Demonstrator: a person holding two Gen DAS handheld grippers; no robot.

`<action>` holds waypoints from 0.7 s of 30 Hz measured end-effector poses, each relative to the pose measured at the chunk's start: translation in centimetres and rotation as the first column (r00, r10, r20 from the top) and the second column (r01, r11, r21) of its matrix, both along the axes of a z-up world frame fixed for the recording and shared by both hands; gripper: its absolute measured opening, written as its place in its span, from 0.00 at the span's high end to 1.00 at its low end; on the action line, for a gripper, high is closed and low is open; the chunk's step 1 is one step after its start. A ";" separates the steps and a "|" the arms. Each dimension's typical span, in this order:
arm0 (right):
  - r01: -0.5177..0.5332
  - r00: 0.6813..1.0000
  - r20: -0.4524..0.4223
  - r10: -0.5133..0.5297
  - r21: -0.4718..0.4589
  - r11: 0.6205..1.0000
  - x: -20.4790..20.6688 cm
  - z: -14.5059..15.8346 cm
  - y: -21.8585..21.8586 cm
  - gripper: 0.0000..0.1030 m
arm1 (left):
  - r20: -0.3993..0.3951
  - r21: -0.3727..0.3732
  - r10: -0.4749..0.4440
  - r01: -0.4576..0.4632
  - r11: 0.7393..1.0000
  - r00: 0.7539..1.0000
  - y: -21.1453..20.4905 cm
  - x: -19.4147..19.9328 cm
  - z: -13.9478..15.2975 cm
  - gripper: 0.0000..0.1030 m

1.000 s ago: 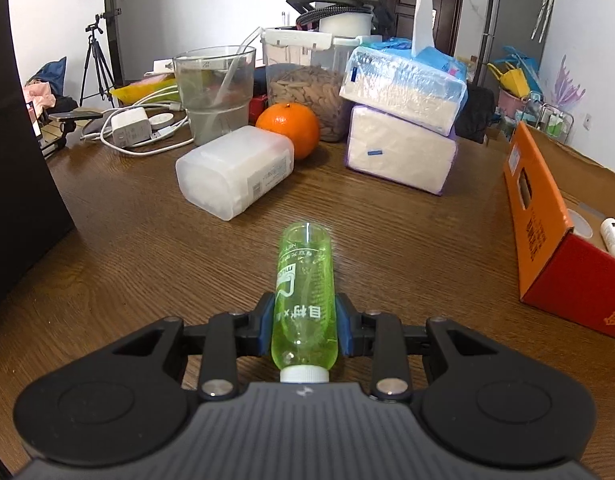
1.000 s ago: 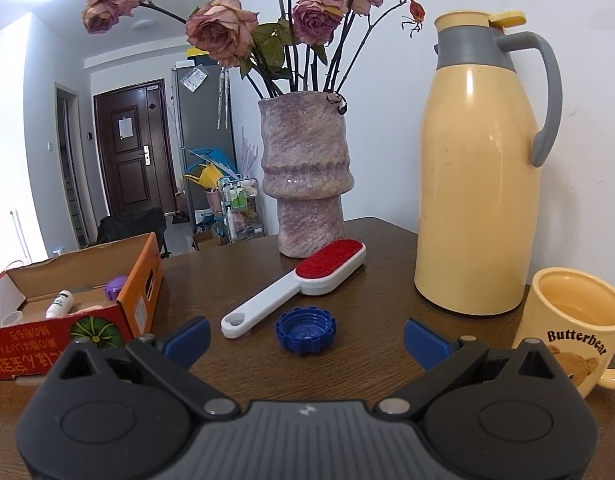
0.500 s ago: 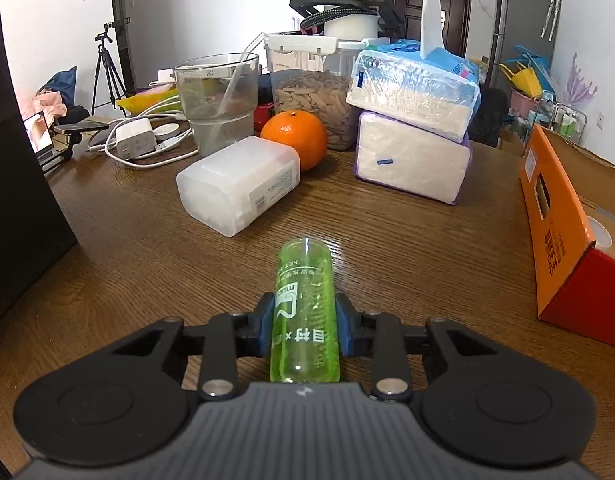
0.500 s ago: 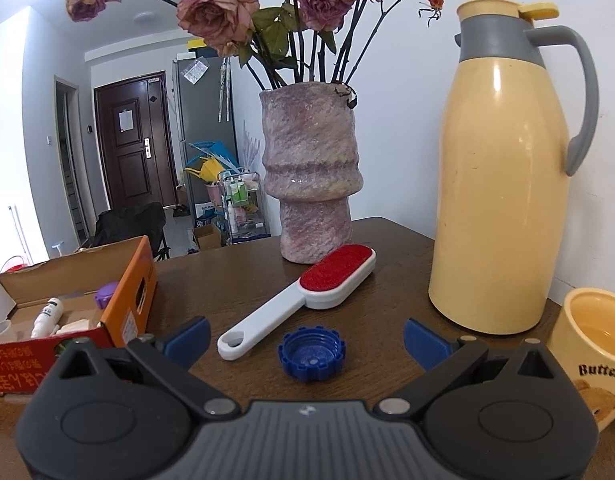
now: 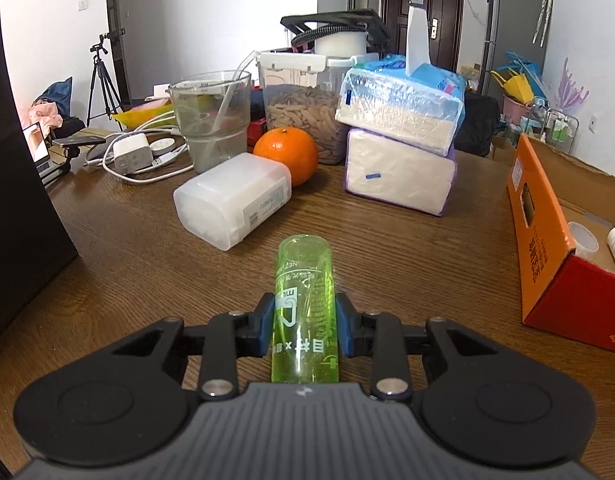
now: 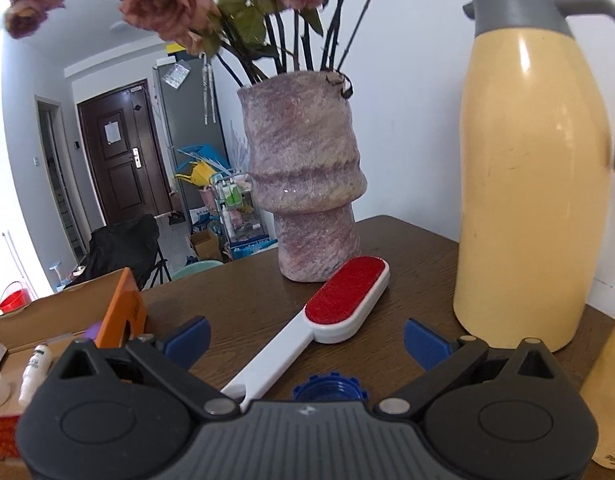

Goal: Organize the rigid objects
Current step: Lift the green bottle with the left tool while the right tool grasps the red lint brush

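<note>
My left gripper (image 5: 305, 330) is shut on a clear green bottle (image 5: 305, 312), held lengthwise above the wooden table (image 5: 387, 256); its cap end is hidden behind the gripper body. An orange cardboard box (image 5: 547, 232) stands open at the right and also shows in the right wrist view (image 6: 119, 312). My right gripper (image 6: 307, 338) is open and empty. A blue bottle cap (image 6: 327, 390) lies just below and between its fingers. A white lint brush with a red pad (image 6: 331, 316) lies between the fingers, further ahead.
Ahead of the left gripper lie a white plastic container (image 5: 233, 198), an orange (image 5: 285, 156), tissue packs (image 5: 399, 148), a glass pitcher (image 5: 211, 120) and a charger with cables (image 5: 131, 156). Near the right gripper stand a vase of roses (image 6: 303, 184), a yellow thermos (image 6: 535, 184) and a yellow mug (image 6: 611, 396).
The left gripper rose and drew back with the bottle, whose white cap slipped out of sight. The right gripper moved forward over the blue cap toward the lint brush.
</note>
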State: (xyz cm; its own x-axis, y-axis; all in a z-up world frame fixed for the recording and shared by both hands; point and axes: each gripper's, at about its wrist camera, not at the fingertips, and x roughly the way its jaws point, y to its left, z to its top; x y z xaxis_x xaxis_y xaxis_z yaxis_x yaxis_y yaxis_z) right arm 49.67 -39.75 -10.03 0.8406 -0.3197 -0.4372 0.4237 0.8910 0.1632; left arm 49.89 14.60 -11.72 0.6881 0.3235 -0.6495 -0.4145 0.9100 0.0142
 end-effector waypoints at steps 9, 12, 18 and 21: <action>0.030 0.998 -0.058 -0.029 0.012 0.999 4.1 -0.4 -1.5 0.01 | 0.040 0.005 -0.011 0.011 1.000 0.999 -0.7 -0.1 1.2 0.69; 0.044 0.995 -0.091 -0.042 0.017 0.999 5.5 -0.8 -2.1 0.03 | 0.044 0.006 -0.017 0.017 1.000 0.999 -1.2 0.1 1.4 0.69; 0.067 0.987 -0.150 -0.059 0.052 0.996 7.8 -1.5 -3.8 0.06 | 0.049 0.004 -0.027 0.026 1.000 0.998 -2.6 0.7 1.9 0.69; 0.083 0.979 -0.191 -0.069 0.070 0.994 9.2 -2.0 -4.6 0.09 | 0.062 0.006 -0.040 0.040 0.999 0.997 -3.6 0.7 2.4 0.69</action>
State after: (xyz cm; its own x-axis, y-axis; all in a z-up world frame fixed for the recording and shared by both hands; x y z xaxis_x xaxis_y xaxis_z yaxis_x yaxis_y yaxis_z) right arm 58.91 -44.31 -11.98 0.7158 -0.3385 -0.6108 0.5193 0.8428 0.1415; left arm 50.63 11.03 -9.36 0.7396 0.2983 -0.6034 -0.3782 0.9257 -0.0060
